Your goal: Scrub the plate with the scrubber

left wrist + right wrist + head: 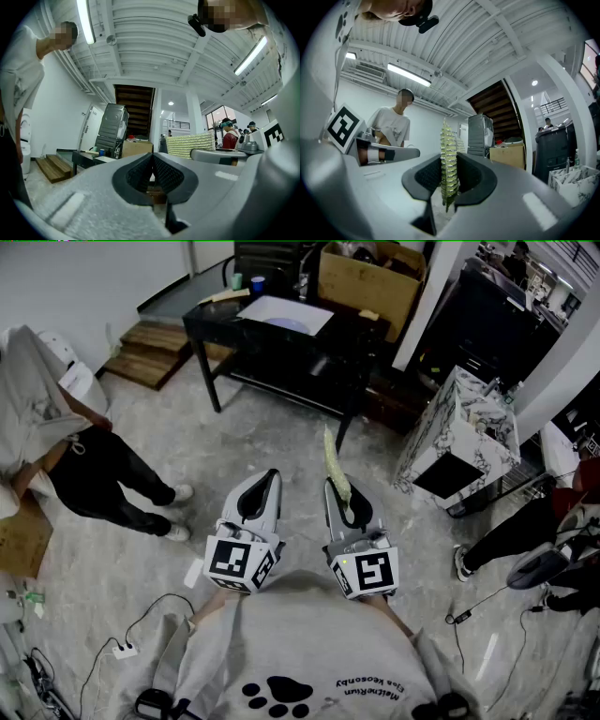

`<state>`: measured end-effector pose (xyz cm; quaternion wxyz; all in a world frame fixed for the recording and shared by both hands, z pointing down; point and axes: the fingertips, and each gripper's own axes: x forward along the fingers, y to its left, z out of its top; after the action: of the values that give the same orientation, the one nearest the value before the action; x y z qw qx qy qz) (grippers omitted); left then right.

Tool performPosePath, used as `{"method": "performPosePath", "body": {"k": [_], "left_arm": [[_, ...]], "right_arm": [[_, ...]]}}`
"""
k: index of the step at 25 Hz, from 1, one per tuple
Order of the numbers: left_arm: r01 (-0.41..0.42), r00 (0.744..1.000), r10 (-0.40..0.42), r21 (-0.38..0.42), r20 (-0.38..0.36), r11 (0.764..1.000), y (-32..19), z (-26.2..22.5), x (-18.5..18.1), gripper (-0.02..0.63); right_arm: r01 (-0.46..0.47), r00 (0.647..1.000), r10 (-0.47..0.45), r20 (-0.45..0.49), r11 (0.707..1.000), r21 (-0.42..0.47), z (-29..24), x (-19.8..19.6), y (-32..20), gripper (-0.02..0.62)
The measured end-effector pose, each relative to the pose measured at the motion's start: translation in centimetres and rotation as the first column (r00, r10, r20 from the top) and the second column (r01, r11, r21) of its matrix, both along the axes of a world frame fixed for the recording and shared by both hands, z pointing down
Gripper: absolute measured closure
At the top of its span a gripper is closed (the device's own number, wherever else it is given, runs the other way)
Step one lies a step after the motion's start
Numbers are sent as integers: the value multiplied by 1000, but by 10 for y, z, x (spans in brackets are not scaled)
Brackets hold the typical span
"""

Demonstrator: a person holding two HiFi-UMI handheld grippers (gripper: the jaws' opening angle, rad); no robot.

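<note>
Pinching the scrubber (448,145) is the right hand-held gripper (449,172).

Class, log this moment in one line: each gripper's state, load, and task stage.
left gripper: shut, empty | right gripper: shut on scrubber, held edge-up | both over floor | scrubbing not begun

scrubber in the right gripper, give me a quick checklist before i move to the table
1. Grip on the scrubber: ok, pinched between the right gripper pads.
2. Spare left gripper: ok, shut, nothing in it.
3. Sight of the plate: cannot tell; only a white flat thing lies on the black table.
4. Grippers at the table: not ok, both are short of it.
5. Way ahead: ok, the bystander stands off left.
</note>
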<state>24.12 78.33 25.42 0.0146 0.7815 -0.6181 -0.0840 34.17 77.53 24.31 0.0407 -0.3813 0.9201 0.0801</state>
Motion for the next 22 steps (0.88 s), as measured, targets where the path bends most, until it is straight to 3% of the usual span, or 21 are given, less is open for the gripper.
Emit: {"method": "performPosePath", "body": {"k": [22], "left_arm": [[-35, 999, 35, -40, 0, 999, -30, 15, 30, 603]], "right_arm": [[-46, 996, 52, 67, 995, -84, 18, 42, -30, 520]]}}
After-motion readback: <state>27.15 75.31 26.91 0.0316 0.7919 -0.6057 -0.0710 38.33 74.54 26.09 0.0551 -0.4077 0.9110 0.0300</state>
